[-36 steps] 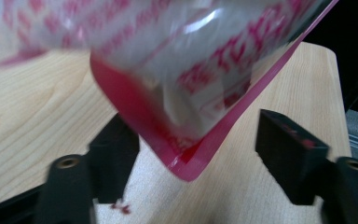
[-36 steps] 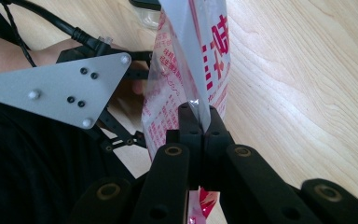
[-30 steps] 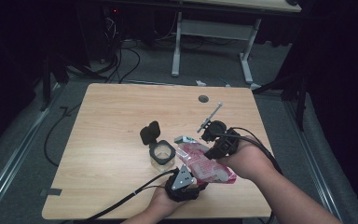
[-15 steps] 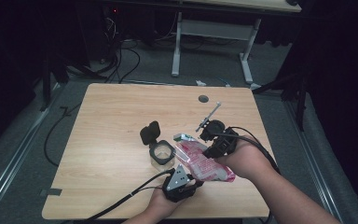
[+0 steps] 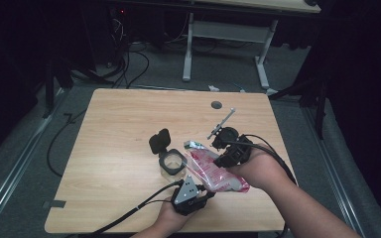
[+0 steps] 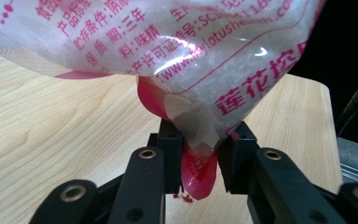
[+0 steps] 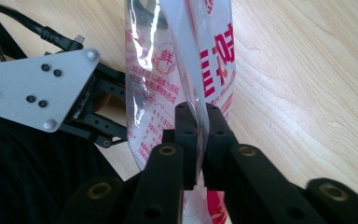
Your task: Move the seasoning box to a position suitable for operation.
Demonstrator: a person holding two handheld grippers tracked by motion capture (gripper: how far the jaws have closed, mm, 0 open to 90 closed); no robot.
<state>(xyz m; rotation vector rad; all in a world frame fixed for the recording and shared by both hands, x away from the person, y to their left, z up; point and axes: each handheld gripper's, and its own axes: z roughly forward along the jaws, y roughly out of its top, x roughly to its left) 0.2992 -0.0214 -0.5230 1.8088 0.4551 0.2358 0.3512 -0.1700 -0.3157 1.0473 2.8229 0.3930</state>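
Two hand-held grippers hold one clear plastic bag (image 5: 212, 168) with red print and white grains inside, lifted off the wooden desk (image 5: 119, 129) near its front right part. Left hand-held gripper (image 5: 198, 197) sits at the front edge of the desk, jaws just been closing, now pinching the bag's lower corner, red film and a taped fold squeezed between the pads (image 6: 200, 149). Right hand-held gripper (image 5: 223, 157) comes in from the right, jaws almost together with the thin film of the bag's edge clamped between them (image 7: 199, 135), jaws just opened a touch but film is in the grip. Black lidded square container (image 5: 167, 154) stands on the desk just left of the bag, lid flipped up. Small metal tool (image 5: 222, 122) lies behind the right hand-held gripper
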